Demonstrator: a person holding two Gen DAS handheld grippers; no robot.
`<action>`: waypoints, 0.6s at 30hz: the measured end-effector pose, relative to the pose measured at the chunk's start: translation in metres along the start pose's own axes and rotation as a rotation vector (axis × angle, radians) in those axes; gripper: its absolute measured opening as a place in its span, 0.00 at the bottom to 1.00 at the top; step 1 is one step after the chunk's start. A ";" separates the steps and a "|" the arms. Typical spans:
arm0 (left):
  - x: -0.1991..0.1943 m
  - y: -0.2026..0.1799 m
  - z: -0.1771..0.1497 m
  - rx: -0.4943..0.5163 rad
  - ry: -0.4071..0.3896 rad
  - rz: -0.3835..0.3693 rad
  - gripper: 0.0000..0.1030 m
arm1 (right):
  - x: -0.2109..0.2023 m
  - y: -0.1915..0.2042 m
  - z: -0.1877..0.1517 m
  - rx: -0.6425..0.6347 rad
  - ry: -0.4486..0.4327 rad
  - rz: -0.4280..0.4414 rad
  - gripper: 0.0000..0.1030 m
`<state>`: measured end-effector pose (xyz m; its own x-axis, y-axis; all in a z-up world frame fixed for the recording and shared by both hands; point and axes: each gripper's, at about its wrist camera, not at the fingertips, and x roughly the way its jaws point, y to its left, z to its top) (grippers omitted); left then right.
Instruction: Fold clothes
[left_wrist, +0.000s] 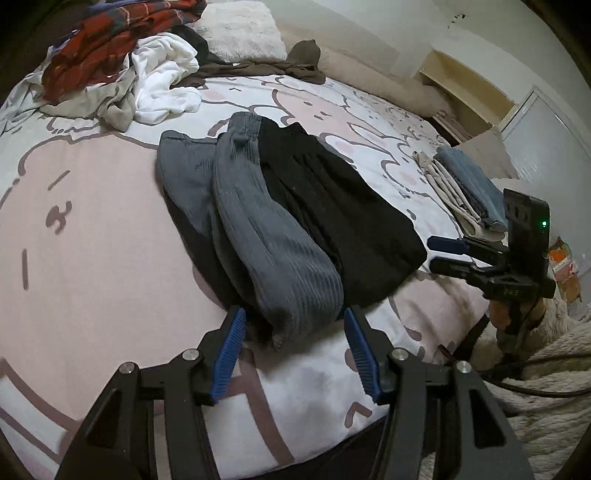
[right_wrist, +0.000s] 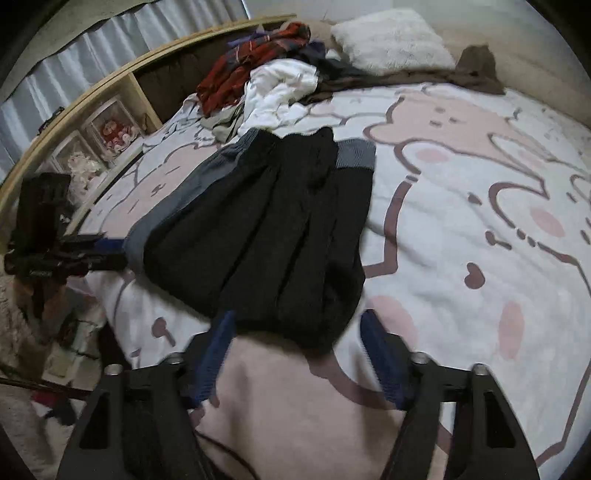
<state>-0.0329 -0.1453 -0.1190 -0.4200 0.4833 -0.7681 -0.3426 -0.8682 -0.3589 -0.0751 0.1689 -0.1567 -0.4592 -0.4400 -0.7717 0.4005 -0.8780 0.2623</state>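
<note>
Hovering over the cartoon-print bedspread (left_wrist: 92, 229), we hold both claws apart with nothing clamped. Just ahead of our left gripper (left_wrist: 293, 347), the folded grey-and-black ribbed garment (left_wrist: 280, 206) lies flat, its near grey end reaching between the blue pads (left_wrist: 229, 354) without either one pressing on it. Our right gripper (right_wrist: 295, 354) sits at the garment's black hem, jaws spread either side of it and empty. Far beyond, a heap of unfolded clothes (left_wrist: 122, 62) waits by a fluffy white pillow (left_wrist: 240, 31); right of our left claw rests a folded stack (left_wrist: 465, 188).
</note>
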 end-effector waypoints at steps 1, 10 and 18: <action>0.003 -0.004 -0.002 0.021 -0.008 0.008 0.54 | 0.002 0.000 -0.001 -0.001 -0.009 -0.004 0.53; 0.000 0.006 0.001 0.058 -0.029 0.027 0.13 | 0.020 -0.004 0.003 -0.006 0.040 -0.003 0.10; -0.013 0.037 -0.012 0.095 0.027 0.205 0.01 | 0.023 -0.018 0.000 0.007 0.070 -0.028 0.10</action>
<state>-0.0304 -0.1854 -0.1283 -0.4669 0.2938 -0.8340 -0.3309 -0.9327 -0.1433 -0.0929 0.1749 -0.1787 -0.4137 -0.4008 -0.8175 0.3822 -0.8914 0.2436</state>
